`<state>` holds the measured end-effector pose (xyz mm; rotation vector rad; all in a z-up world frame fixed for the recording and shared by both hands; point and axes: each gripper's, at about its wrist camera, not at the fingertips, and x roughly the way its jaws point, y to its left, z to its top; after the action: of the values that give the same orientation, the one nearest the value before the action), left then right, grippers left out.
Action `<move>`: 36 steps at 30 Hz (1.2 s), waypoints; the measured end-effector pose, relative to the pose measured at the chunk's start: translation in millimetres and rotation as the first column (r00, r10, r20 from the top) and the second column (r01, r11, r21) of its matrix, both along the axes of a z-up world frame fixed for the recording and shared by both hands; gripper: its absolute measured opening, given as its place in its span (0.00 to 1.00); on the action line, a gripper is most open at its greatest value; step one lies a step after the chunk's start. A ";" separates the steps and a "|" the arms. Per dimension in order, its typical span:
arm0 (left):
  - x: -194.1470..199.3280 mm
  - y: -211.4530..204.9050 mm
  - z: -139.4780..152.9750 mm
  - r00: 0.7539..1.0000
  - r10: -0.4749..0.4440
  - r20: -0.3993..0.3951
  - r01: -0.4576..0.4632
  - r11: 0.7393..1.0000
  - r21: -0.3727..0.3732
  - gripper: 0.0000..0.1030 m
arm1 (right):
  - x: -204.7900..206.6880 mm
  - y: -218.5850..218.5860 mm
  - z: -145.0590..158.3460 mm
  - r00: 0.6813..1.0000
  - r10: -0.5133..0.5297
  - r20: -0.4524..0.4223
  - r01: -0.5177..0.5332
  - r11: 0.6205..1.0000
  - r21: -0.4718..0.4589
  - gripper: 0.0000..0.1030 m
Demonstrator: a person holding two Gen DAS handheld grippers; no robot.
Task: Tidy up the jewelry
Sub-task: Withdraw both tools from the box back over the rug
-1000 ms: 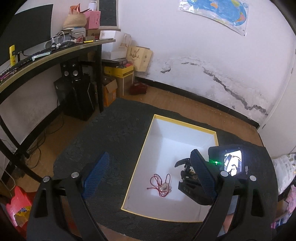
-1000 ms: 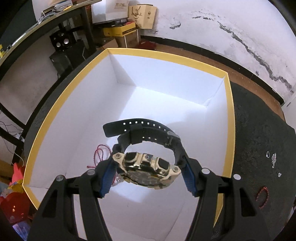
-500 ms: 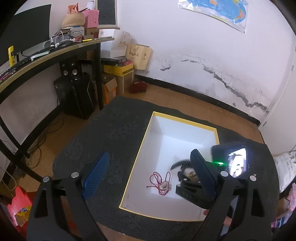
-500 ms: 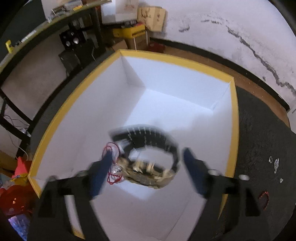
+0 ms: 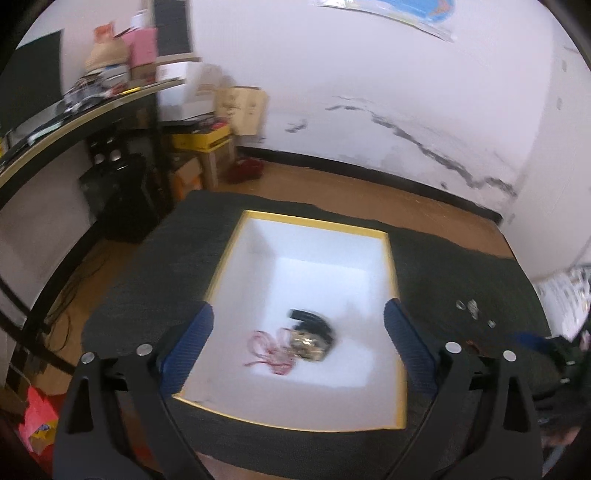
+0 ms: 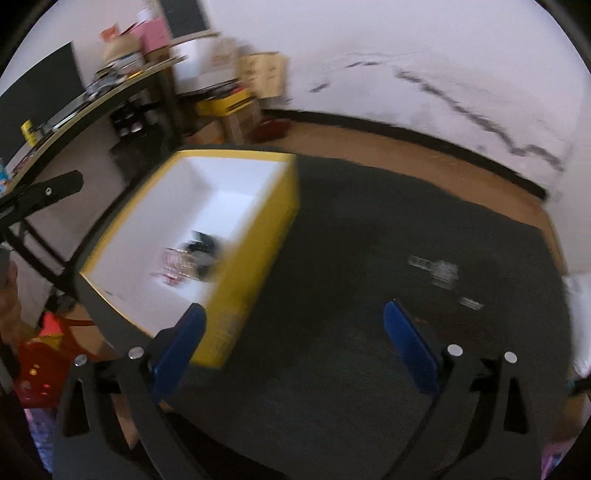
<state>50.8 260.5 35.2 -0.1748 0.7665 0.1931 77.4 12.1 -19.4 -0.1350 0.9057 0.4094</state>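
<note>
Domestic room, used partly as home office and storage. Evidence: curved desk (image 5: 92, 110) along left wall carrying a dark monitor (image 5: 29, 92) and assorted clutter; speakers (image 5: 107, 157) and cardboard boxes (image 5: 201, 142) stacked beneath; wood-effect floor (image 5: 332, 184); white plaster wall (image 5: 369, 92), cracked and peeling above a black skirting; map poster (image 5: 406, 11) pinned high.

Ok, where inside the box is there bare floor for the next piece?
The far half of the box, behind the watch, is bare, and so is the near right strip. The near left is crowded: the red cord lies against the watch.
</note>
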 end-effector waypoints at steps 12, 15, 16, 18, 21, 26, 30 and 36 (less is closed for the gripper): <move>4.2 -197.3 -43.0 0.974 -0.223 -0.040 0.225 0.973 0.052 0.94 | -84.2 -199.0 -26.3 0.942 -0.302 0.148 0.305 0.952 0.006 0.93; -3.0 -229.9 -48.5 0.967 -0.255 -0.022 0.256 0.960 0.114 0.94 | -88.0 -208.1 -31.0 0.937 -0.309 0.160 0.315 0.949 -0.009 0.93; -6.9 -240.6 -52.1 0.965 -0.263 -0.019 0.263 0.956 0.133 0.94 | -87.6 -212.7 -30.3 0.933 -0.324 0.158 0.326 0.945 0.013 0.93; -12.5 -251.6 -56.5 0.959 -0.283 -0.018 0.283 0.948 0.148 0.94 | -86.1 -217.6 -28.6 0.934 -0.332 0.134 0.327 0.943 0.061 0.93; -19.5 -260.5 -61.3 0.957 -0.289 -0.020 0.288 0.943 0.167 0.94 | -82.7 -220.9 -27.7 0.934 -0.332 0.133 0.324 0.943 0.077 0.93; -19.4 -261.9 -62.9 0.965 -0.262 -0.014 0.262 0.955 0.137 0.94 | -80.5 -221.0 -28.5 0.937 -0.330 0.118 0.322 0.943 0.085 0.93; -20.8 -260.5 -62.5 0.964 -0.265 -0.011 0.263 0.954 0.142 0.94 | -82.9 -217.6 -25.1 0.938 -0.322 0.126 0.314 0.946 0.083 0.93; -21.3 -259.1 -62.2 0.966 -0.258 -0.013 0.257 0.957 0.135 0.94 | -84.5 -217.2 -25.3 0.937 -0.323 0.135 0.314 0.946 0.083 0.93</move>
<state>29.5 1.4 -27.0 0.0542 0.7611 -0.0035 -7.1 -205.0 -44.7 0.0381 0.7524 0.1213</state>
